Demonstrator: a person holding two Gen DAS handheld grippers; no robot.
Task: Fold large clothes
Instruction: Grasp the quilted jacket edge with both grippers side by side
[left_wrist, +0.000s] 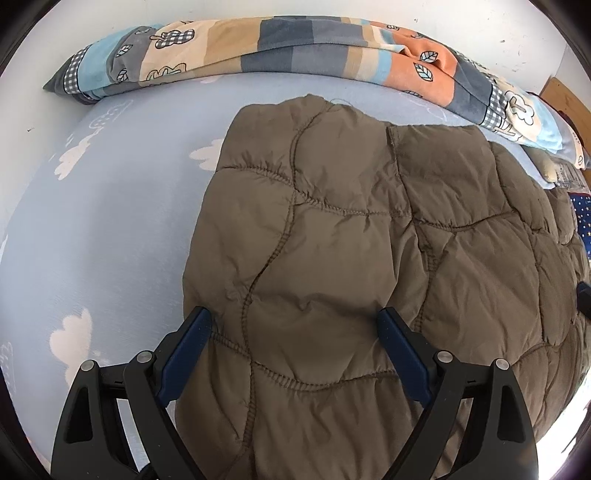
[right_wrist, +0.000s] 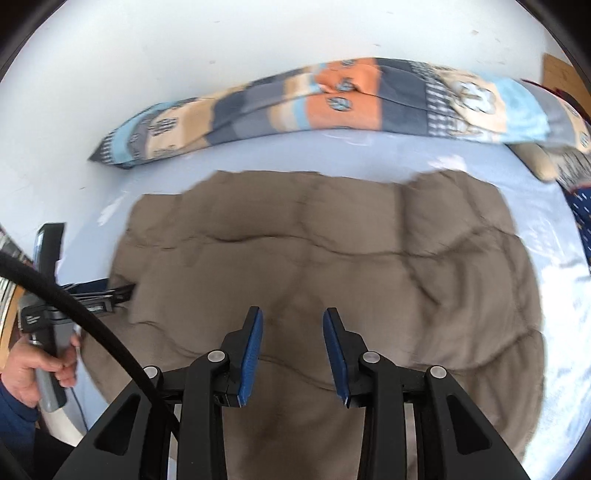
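A brown quilted jacket (left_wrist: 351, 229) lies folded on the light-blue bed sheet (left_wrist: 110, 221). My left gripper (left_wrist: 295, 317) is wide open just above the jacket's near left part, holding nothing. In the right wrist view, which is blurred by motion, the same jacket (right_wrist: 314, 251) spreads across the bed. My right gripper (right_wrist: 293, 317) is open with a narrower gap, above the jacket's near middle and empty. The left gripper (right_wrist: 85, 291) shows at the jacket's left edge, held by a hand (right_wrist: 40, 365).
A rolled patchwork blanket (left_wrist: 277, 48) lies along the far side of the bed against the white wall; it also shows in the right wrist view (right_wrist: 351, 96). A dark starred fabric (left_wrist: 580, 221) lies at the right edge. A black cable (right_wrist: 92, 332) crosses the lower left.
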